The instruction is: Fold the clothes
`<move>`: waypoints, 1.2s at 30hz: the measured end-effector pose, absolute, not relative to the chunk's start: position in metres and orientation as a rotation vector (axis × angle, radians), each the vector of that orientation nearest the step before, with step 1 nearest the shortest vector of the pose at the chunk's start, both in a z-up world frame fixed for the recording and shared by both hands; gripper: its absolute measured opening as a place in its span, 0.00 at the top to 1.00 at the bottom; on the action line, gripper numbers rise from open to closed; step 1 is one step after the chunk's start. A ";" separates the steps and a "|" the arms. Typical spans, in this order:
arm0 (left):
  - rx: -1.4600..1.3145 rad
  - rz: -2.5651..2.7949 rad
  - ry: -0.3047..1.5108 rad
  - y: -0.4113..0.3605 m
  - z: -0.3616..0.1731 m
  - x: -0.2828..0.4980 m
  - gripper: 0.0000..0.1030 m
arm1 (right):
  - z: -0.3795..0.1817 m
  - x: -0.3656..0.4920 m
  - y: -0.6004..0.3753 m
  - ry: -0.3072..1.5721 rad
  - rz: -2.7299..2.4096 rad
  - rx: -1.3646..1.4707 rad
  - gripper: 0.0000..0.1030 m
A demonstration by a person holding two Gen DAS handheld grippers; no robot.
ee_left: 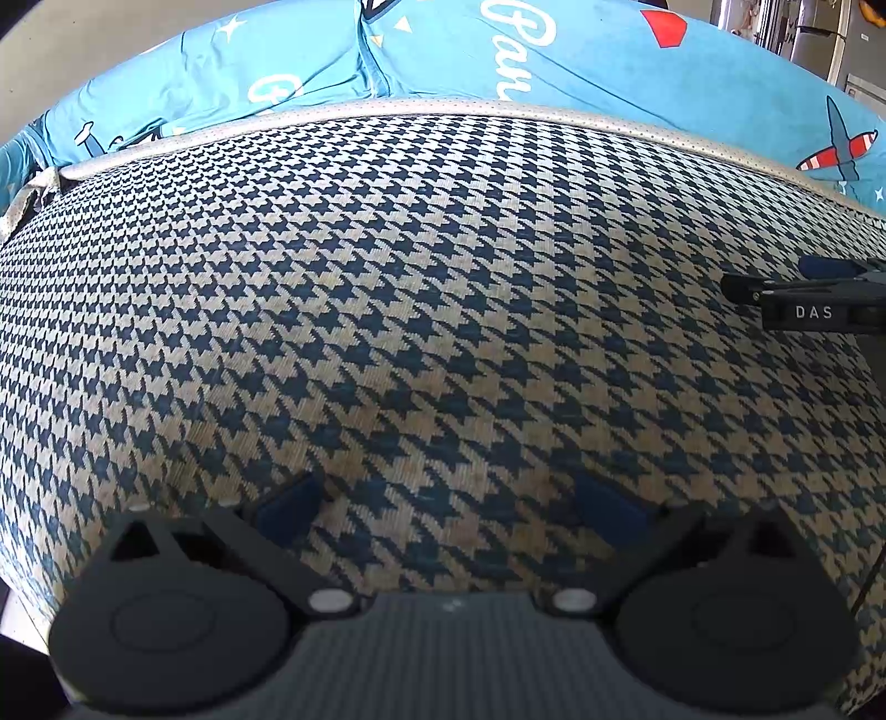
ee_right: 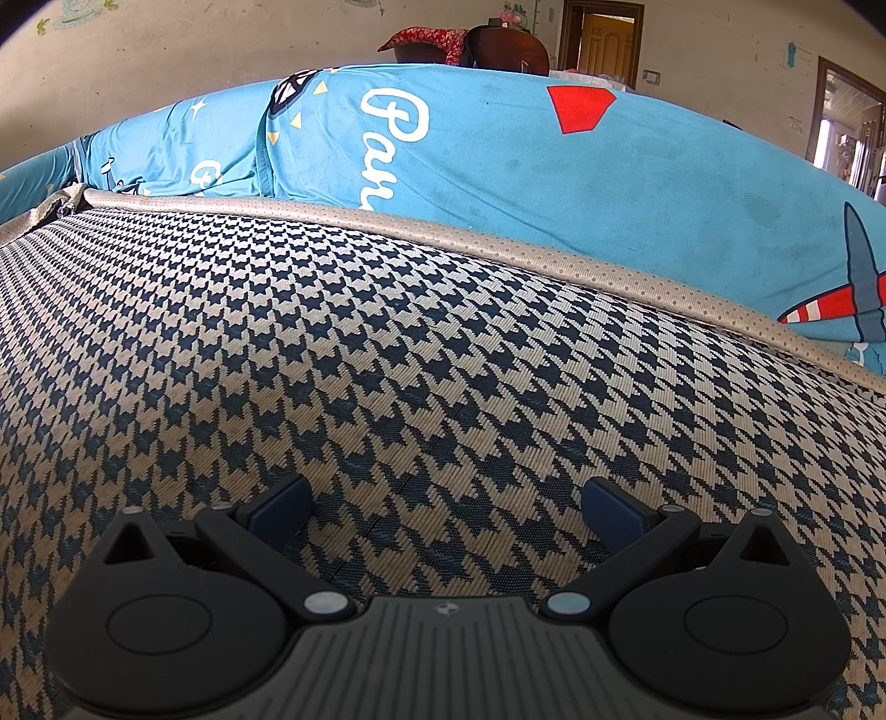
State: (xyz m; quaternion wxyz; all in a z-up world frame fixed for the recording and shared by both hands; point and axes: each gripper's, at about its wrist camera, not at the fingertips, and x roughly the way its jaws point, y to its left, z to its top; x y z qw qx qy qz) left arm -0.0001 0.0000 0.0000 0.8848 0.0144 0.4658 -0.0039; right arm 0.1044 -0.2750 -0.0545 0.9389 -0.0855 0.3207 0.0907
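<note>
Lying beneath both open claws point(ee_left: 451, 507) point(ee_right: 446, 512): houndstooth cloth point(ee_left: 421, 310).

home bedroom or living room, houndstooth mat point(ee_right: 387, 343) over a bed, blue printed sheet point(ee_right: 498, 166) at 12 o'clock, wooden door point(ee_right: 606, 47) at 1 o'clock, cartoon wall stickers point(ee_right: 77, 11) at 11 o'clock

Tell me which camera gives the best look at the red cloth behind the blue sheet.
The right wrist view: the red cloth lies past the blue sheet, beside a dark wooden piece. The left wrist view does not show it; the sheet fills its top.
</note>
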 end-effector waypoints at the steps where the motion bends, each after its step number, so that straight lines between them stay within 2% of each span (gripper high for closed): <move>1: 0.035 -0.006 0.969 0.000 0.000 0.000 0.00 | -0.055 0.104 -0.275 0.655 0.185 -0.175 0.00; 36: 0.040 -0.023 0.983 0.011 0.004 -0.006 0.00 | -0.049 0.106 -0.276 0.656 0.185 -0.174 0.00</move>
